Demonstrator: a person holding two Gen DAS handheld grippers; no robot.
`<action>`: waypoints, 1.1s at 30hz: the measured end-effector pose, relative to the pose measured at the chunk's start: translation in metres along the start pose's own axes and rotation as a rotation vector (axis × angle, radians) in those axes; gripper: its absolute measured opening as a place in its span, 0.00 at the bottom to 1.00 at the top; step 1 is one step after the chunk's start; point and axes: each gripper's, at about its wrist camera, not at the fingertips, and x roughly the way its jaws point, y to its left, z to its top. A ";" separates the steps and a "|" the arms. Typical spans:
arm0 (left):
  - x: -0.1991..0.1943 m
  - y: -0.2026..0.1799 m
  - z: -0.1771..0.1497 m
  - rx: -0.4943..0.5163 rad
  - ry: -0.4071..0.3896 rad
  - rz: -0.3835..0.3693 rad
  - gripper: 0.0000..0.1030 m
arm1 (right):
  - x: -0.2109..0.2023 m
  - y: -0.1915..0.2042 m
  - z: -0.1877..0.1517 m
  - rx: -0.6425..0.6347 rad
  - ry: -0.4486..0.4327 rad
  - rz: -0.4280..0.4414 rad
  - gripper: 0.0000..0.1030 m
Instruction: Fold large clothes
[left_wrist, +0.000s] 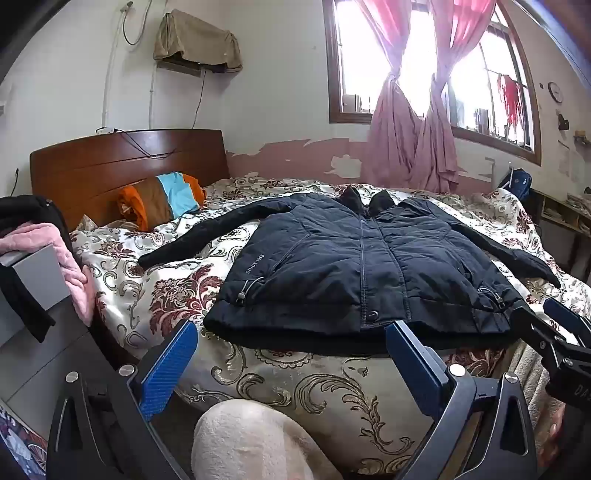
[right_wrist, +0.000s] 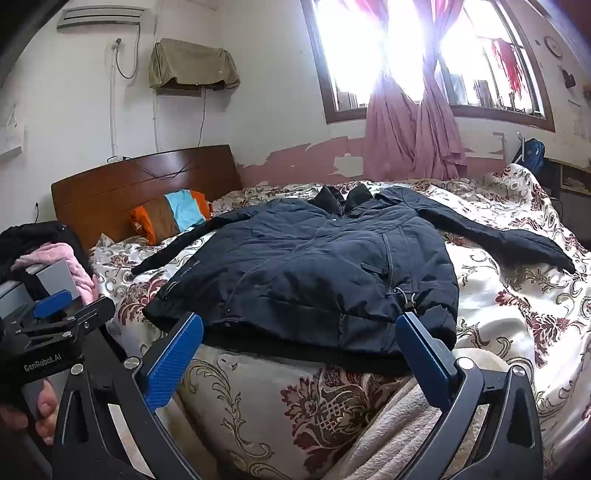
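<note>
Jacket (left_wrist: 354, 266) is lying flat on the bedspread (left_wrist: 159, 291), sleeves spread. Left gripper (left_wrist: 291, 354) and right gripper (right_wrist: 303, 350) are hovering wide open, empty, near its hem; I'd be pinching hem corners evenly.

two black grippers with blue pads

each gripper is a black frame with triangular cut-outs and round silver screws. the left gripper (left_wrist: 291, 354) and right gripper (right_wrist: 301, 350) carry fingers faced in ribbed blue pads (left_wrist: 168, 369). white lettering "genrobot.ai" marks the left one's body in the right wrist view. bare fingertips (right_wrist: 42, 410) wrap its handle.
</note>
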 end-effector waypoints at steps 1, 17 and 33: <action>0.000 0.000 0.000 0.000 -0.001 -0.002 1.00 | 0.000 0.000 0.000 0.000 -0.002 0.000 0.99; 0.000 0.000 0.000 -0.004 -0.001 0.003 1.00 | -0.004 0.003 0.002 -0.001 -0.014 0.006 0.99; -0.002 -0.001 0.000 -0.003 -0.004 0.000 1.00 | -0.004 0.004 0.002 -0.003 -0.012 0.007 0.99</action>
